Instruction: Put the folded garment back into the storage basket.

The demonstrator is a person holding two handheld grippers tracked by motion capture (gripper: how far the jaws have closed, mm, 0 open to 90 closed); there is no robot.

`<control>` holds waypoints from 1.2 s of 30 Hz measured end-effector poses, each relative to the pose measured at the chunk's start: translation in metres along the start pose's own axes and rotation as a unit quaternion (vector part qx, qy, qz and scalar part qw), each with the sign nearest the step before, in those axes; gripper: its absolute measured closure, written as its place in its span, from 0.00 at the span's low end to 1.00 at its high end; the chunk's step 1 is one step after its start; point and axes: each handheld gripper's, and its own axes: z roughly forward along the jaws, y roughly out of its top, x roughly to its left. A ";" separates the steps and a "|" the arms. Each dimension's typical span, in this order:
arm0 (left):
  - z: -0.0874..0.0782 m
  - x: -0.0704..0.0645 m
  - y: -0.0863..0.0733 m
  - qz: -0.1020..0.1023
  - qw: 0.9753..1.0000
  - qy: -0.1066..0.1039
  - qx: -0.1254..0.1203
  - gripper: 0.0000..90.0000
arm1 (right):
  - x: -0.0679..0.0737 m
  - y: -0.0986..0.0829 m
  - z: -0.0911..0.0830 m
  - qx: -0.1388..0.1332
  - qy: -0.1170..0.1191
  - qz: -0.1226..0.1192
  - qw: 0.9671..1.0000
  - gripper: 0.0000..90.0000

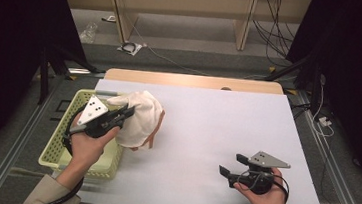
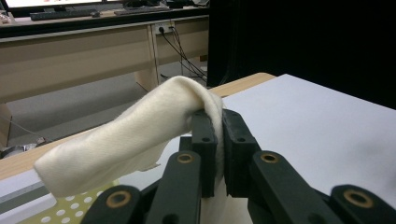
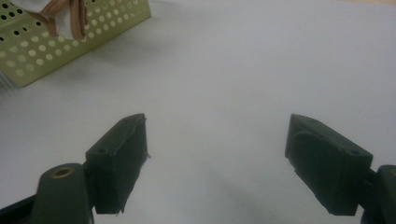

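Hanging from the left gripper (image 1: 127, 111), whose jaws pinch its top fold, the cream cloth (image 1: 139, 120) droops over the right rim of the green basket (image 1: 80, 97), well apart from the spread, empty right gripper (image 1: 230, 164).

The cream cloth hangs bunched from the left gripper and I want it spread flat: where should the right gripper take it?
Probably the cream cloth's low brown-trimmed edge, approached from the right, low over the white table. That edge hangs free beside the green basket, away from the left gripper, and the open right gripper already faces it.
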 end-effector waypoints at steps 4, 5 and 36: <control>-0.001 0.001 0.001 0.000 1.000 0.002 0.000 0.94 | 0.000 0.000 0.000 0.001 0.000 -0.001 1.000 0.24; -0.001 0.002 0.001 0.000 1.000 0.002 0.000 0.94 | 0.000 0.000 0.000 0.001 0.000 -0.001 1.000 0.24; -0.006 0.008 0.003 -0.004 1.000 0.009 -0.006 0.94 | 0.000 0.000 0.001 0.001 0.002 0.001 1.000 0.24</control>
